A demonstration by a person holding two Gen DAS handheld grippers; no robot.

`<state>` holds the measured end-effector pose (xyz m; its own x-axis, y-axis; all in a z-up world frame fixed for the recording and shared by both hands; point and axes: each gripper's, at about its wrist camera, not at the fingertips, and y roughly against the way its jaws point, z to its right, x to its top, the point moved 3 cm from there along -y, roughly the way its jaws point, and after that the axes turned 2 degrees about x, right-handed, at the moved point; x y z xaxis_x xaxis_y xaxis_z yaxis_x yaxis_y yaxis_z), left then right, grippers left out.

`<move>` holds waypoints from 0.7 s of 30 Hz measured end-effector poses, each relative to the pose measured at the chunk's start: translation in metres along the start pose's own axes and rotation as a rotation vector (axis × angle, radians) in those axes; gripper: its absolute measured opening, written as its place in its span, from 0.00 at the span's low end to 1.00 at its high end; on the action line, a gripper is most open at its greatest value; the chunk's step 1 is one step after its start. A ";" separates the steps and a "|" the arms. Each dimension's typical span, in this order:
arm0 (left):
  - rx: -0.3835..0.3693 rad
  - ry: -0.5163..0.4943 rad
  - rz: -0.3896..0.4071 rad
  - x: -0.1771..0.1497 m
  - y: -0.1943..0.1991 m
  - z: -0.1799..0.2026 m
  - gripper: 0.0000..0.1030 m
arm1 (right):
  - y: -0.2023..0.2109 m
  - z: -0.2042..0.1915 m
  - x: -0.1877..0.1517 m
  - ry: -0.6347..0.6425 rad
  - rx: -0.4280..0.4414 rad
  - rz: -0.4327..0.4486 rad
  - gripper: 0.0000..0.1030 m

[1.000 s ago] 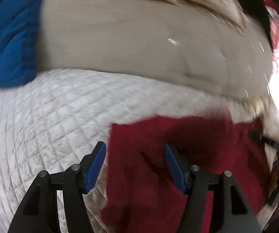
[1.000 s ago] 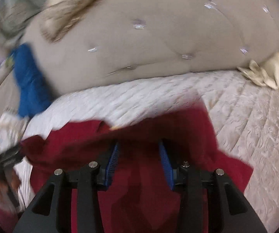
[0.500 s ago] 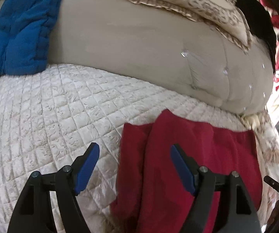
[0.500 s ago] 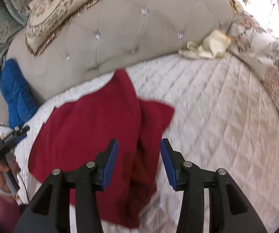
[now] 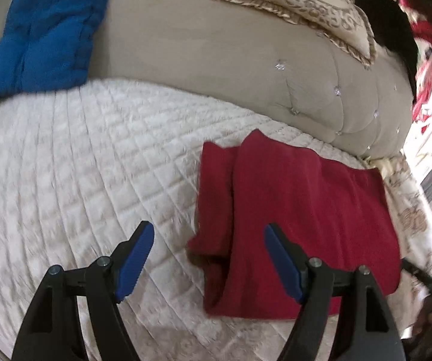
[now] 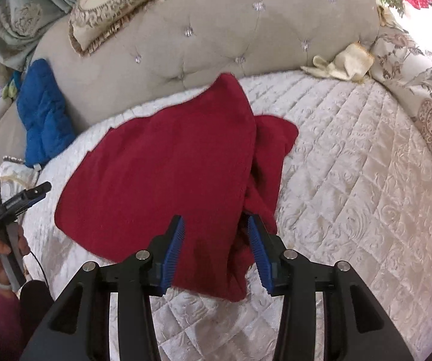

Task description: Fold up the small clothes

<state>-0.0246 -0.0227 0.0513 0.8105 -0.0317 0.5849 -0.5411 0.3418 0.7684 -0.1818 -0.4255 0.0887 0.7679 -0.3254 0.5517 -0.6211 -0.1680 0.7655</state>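
A dark red garment (image 5: 306, 210) lies folded over on the white quilted bedspread (image 5: 80, 165), one layer lapped over a narrower strip along its left side. My left gripper (image 5: 209, 231) hangs open and wide above the garment's near left edge, holding nothing. In the right wrist view the same garment (image 6: 170, 165) spreads ahead and to the left. My right gripper (image 6: 216, 225) hovers over its near right corner, jaws apart, pads not pressing the cloth. A hand holds the left gripper (image 6: 20, 198) at that view's left edge.
A tufted beige headboard (image 5: 216, 66) curves behind the bed, with a patterned pillow (image 5: 291, 3) on top. A blue padded cloth (image 6: 44, 117) leans at the left. A crumpled cream cloth (image 6: 345, 63) sits at the back right. Bare quilt (image 6: 351, 180) stretches to the right.
The red garment, bunched and raised a second ago, now lies flat and folded on the quilt. My left jaws have widened. Both grippers have drawn back from the cloth.
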 end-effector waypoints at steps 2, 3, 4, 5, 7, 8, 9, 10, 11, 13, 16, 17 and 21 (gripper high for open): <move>-0.007 -0.004 -0.020 -0.003 -0.005 0.002 0.76 | -0.011 0.001 -0.003 -0.016 0.002 -0.032 0.23; -0.004 -0.026 -0.034 -0.005 -0.008 0.006 0.76 | -0.016 0.002 -0.004 -0.025 0.018 -0.048 0.22; -0.006 -0.044 -0.044 -0.006 -0.010 0.009 0.75 | -0.020 0.001 -0.006 -0.030 0.031 -0.057 0.18; -0.014 -0.065 -0.056 -0.008 -0.014 0.014 0.65 | -0.024 0.000 -0.007 -0.034 0.032 -0.059 0.13; -0.027 -0.096 -0.109 -0.013 -0.026 0.021 0.32 | -0.026 -0.003 -0.008 -0.036 0.047 -0.042 0.00; -0.016 -0.107 -0.129 -0.017 -0.029 0.023 0.26 | -0.024 -0.003 -0.008 -0.045 0.056 -0.032 0.00; -0.016 -0.121 -0.124 -0.019 -0.029 0.026 0.22 | -0.021 -0.002 -0.007 -0.054 0.070 -0.023 0.00; -0.018 -0.144 -0.115 -0.021 -0.026 0.028 0.21 | -0.016 -0.002 -0.006 -0.061 0.088 -0.014 0.00; -0.020 -0.151 -0.119 -0.022 -0.023 0.028 0.20 | -0.010 -0.002 -0.005 -0.065 0.108 -0.006 0.00; -0.056 -0.131 -0.121 -0.024 -0.014 0.024 0.14 | 0.002 -0.001 -0.004 -0.078 0.163 0.001 0.00; -0.111 -0.127 -0.127 -0.032 0.003 0.017 0.07 | 0.017 0.001 -0.008 -0.096 0.254 0.003 0.00; -0.104 -0.141 -0.123 -0.036 0.006 0.016 0.07 | 0.019 0.003 -0.011 -0.101 0.272 -0.006 0.00; -0.061 -0.173 -0.140 -0.043 -0.001 0.014 0.09 | -0.008 0.013 -0.029 -0.065 0.141 -0.131 0.00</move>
<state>-0.0621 -0.0351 0.0285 0.8232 -0.2413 0.5139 -0.4074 0.3793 0.8307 -0.2005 -0.4267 0.0623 0.8347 -0.3510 0.4243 -0.5358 -0.3399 0.7729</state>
